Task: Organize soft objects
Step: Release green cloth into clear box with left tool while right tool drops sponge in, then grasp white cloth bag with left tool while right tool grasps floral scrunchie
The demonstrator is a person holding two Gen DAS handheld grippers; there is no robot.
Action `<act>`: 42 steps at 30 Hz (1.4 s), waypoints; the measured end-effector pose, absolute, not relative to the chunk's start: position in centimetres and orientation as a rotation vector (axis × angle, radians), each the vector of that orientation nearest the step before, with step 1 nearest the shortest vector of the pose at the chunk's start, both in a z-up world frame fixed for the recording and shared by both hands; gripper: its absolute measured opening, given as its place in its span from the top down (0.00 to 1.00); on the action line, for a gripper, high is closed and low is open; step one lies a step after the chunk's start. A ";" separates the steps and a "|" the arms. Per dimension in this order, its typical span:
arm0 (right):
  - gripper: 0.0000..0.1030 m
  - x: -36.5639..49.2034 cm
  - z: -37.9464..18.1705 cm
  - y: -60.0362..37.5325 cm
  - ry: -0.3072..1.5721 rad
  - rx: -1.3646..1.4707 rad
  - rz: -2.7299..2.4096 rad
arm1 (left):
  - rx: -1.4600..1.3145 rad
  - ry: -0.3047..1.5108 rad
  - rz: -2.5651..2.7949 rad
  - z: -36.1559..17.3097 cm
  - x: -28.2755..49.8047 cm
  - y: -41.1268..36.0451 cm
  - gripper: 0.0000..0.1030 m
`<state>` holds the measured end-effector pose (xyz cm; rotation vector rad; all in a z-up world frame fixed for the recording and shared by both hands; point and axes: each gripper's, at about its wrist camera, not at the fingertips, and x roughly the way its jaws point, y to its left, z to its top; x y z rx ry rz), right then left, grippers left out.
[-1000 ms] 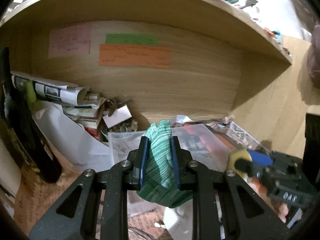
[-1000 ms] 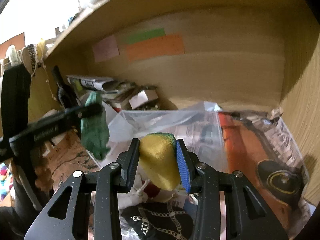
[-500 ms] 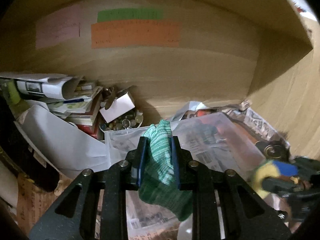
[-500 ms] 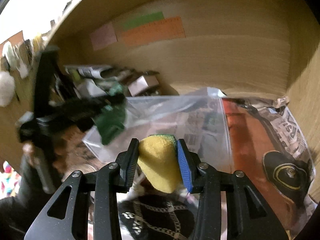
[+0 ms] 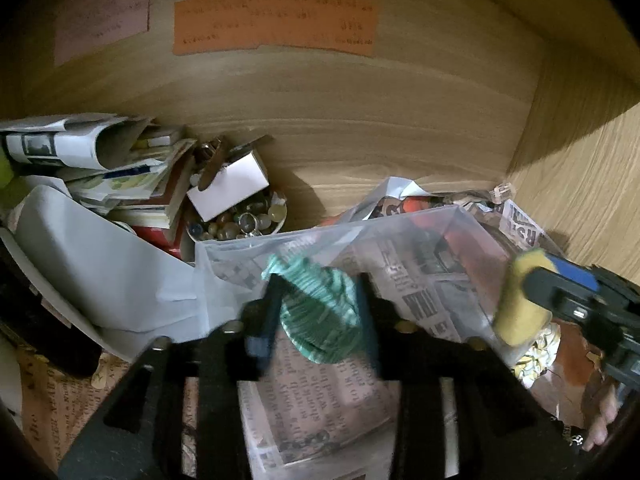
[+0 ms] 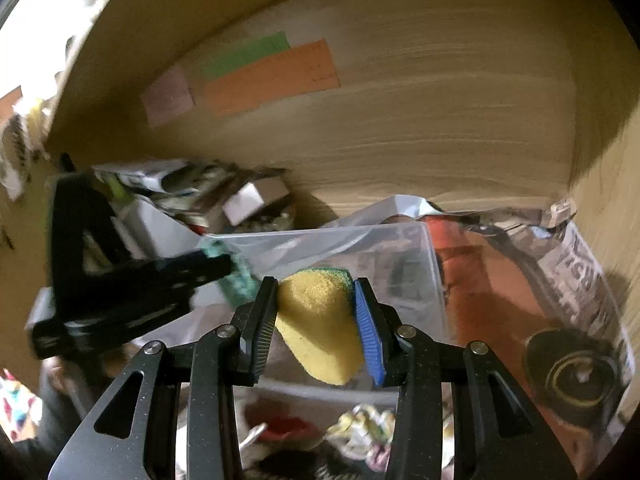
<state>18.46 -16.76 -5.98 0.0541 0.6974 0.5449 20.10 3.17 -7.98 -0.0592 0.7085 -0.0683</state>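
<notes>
Two soft things are in hand above the clear plastic bin (image 5: pixel 460 216), the landmark here. The green knitted cloth (image 5: pixel 316 312) bunches between the left gripper (image 5: pixel 318 312) fingers, which are closed on it; it hangs over the bin's near-left part, its long axis drooping downward. The yellow sponge (image 6: pixel 320 328), green-backed, is pinched between the nearly closed fingers of the right gripper (image 6: pixel 316 328), just short of the bin's near wall, toward its right. The left load looks nearer to a drop, already over the opening; the sponge probably needs to travel forward first. Newspaper (image 5: pixel 424 300) lies under the bin.
</notes>
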 end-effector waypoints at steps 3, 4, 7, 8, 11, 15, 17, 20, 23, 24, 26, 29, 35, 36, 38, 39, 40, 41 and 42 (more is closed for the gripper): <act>0.65 19.7 -6.7 -16.1 0.741 -0.002 0.522 | -0.045 0.693 -0.061 -7.6 19.7 3.1 0.42; 0.65 20.1 -7.1 -15.9 0.762 -0.024 0.518 | -0.039 0.689 -0.059 -7.4 19.5 3.1 0.41; 0.62 20.5 -7.9 -15.9 0.801 -0.051 0.508 | -0.030 0.680 -0.057 -7.1 19.1 3.0 0.37; 0.58 20.5 -8.0 -16.0 0.807 -0.050 0.509 | -0.029 0.677 -0.057 -7.0 19.0 3.0 0.36; 0.42 20.5 -7.8 -16.5 0.796 -0.048 0.494 | -0.030 0.662 -0.060 -6.4 18.4 3.0 0.33; 0.34 19.4 -6.2 -16.9 0.727 -0.079 0.471 | -0.038 0.630 -0.063 -5.3 17.3 3.0 0.24; 0.29 18.6 -5.0 -17.3 0.683 -0.097 0.465 | -0.036 0.610 -0.065 -4.7 16.6 2.9 0.19; 0.20 17.2 -3.7 -18.0 0.621 -0.111 0.455 | -0.023 0.573 -0.066 -3.8 15.1 2.7 0.12; 0.19 16.0 -3.1 -18.5 0.587 -0.113 0.452 | -0.001 0.550 -0.075 -3.2 13.5 2.2 0.06; 0.19 15.5 -3.0 -18.9 0.581 -0.111 0.454 | 0.004 0.547 -0.079 -3.1 12.9 2.1 0.04; 0.18 14.8 -3.1 -19.4 0.581 -0.108 0.456 | 0.016 0.548 -0.090 -3.3 11.8 1.7 0.03; 0.18 14.0 -3.9 -20.1 0.596 -0.107 0.454 | 0.034 0.567 -0.112 -4.1 10.4 0.9 0.03; 0.17 12.7 -6.0 -21.6 0.646 -0.109 0.441 | 0.032 0.649 -0.153 -6.9 8.8 -0.2 0.03; 0.17 12.6 -6.4 -21.9 0.657 -0.104 0.441 | 0.026 0.659 -0.153 -7.3 8.7 -0.2 0.03; 0.17 12.5 -7.4 -22.4 0.686 -0.098 0.438 | 0.010 0.692 -0.149 -8.4 8.7 -0.2 0.03; 0.17 12.4 -7.9 -22.6 0.700 -0.094 0.434 | 0.002 0.712 -0.149 -9.1 8.7 -0.1 0.03; 0.17 12.5 -8.5 -22.8 0.716 -0.091 0.431 | -0.004 0.725 -0.149 -9.5 8.8 -0.2 0.03; 0.17 12.5 -8.9 -23.0 0.729 -0.089 0.429 | -0.012 0.747 -0.150 -10.2 9.0 -0.1 0.03; 0.18 12.7 -9.4 -23.1 0.744 -0.087 0.425 | -0.018 0.760 -0.150 -10.7 9.2 -0.1 0.03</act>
